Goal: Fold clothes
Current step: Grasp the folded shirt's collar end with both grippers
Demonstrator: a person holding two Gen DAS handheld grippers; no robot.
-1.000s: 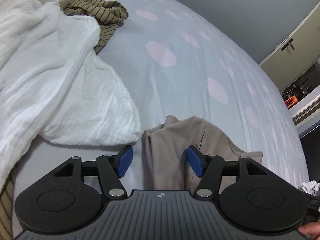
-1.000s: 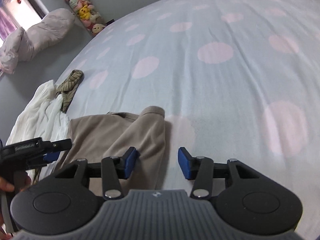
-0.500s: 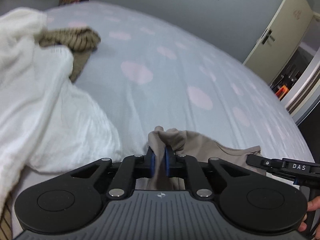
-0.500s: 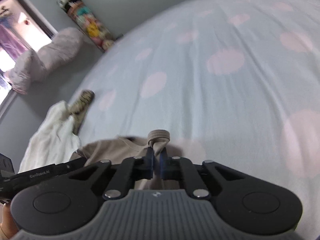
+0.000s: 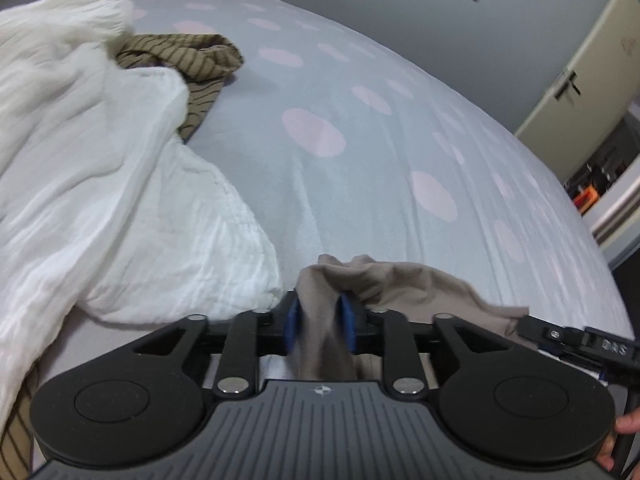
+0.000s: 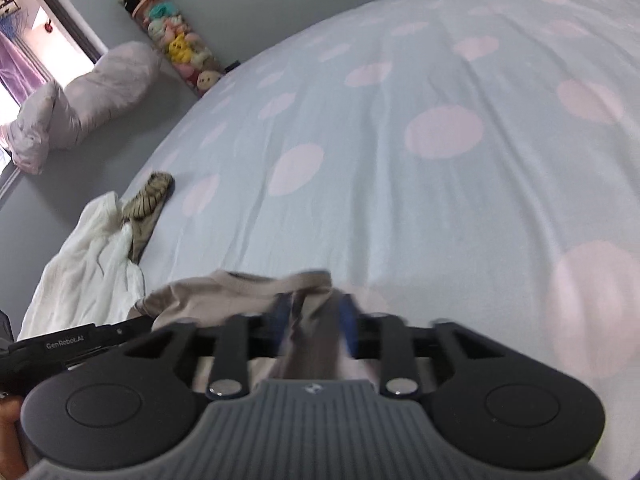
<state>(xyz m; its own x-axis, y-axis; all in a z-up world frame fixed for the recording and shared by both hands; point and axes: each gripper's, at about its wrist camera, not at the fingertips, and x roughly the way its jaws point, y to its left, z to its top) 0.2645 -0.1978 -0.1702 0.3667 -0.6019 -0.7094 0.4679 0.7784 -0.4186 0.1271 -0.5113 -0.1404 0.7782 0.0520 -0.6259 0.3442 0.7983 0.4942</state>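
Observation:
A beige garment (image 5: pixel 420 288) lies bunched at the near edge of the bed. My left gripper (image 5: pixel 320 324) is shut on a fold at its left end; the cloth fills the gap between the blue pads (image 5: pixel 291 326) and hangs down toward the camera. My right gripper (image 6: pixel 314 320) is shut on the beige garment (image 6: pixel 224 292) at its right end, blurred by motion. Each gripper shows in the other's view: the right gripper (image 5: pixel 580 340) at the right edge, the left gripper (image 6: pixel 60 346) at the left edge.
A white garment (image 5: pixel 120 180) is heaped to the left, with a brown striped garment (image 5: pixel 192 60) behind it. The bed sheet (image 5: pixel 360 140) is pale blue with pink dots. A pillow (image 6: pixel 88 96) and a tube of plush toys (image 6: pixel 176 40) stand by the far wall.
A second ago both grippers stood open over the beige garment. They have since shut on its two ends and lifted the pinched folds. The jaws now stand slightly wider than half a second ago.

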